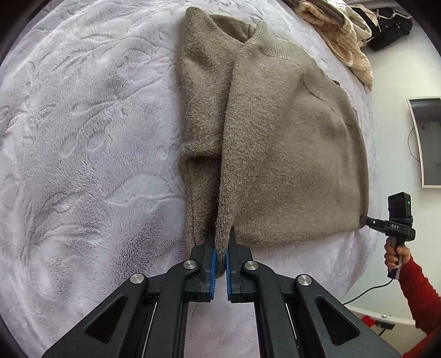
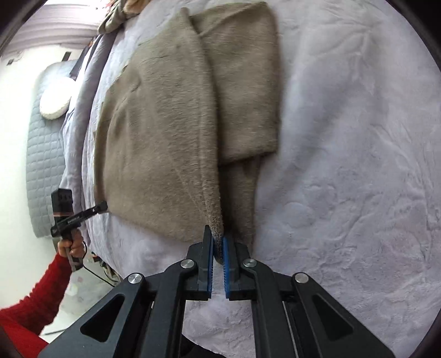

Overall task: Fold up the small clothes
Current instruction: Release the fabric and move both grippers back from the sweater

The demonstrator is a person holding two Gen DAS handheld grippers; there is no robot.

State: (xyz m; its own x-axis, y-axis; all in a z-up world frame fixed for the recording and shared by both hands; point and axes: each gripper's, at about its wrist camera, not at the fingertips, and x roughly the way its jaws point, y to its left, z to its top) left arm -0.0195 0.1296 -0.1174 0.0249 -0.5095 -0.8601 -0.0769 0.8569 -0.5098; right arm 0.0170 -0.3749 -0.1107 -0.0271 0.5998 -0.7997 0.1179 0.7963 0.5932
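A grey-brown knitted sweater (image 1: 289, 143) lies on a pale plush blanket (image 1: 82, 137), its near side folded over. My left gripper (image 1: 220, 247) is shut on a raised fold at the sweater's near edge. The right gripper (image 1: 366, 220) shows at the right, its tip at the sweater's far corner. In the right wrist view my right gripper (image 2: 217, 242) is shut on a corner of the same sweater (image 2: 165, 124), lifted off the blanket (image 2: 358, 165). The left gripper (image 2: 102, 206) shows at the left, touching the sweater's edge.
A cream checked cloth (image 1: 341, 35) is heaped at the bed's far end. A dark bag (image 1: 391, 24) and a wall panel (image 1: 427, 140) lie beyond the bed. A grey quilted headboard (image 2: 44, 154) with a white round cushion (image 2: 55, 99) stands left.
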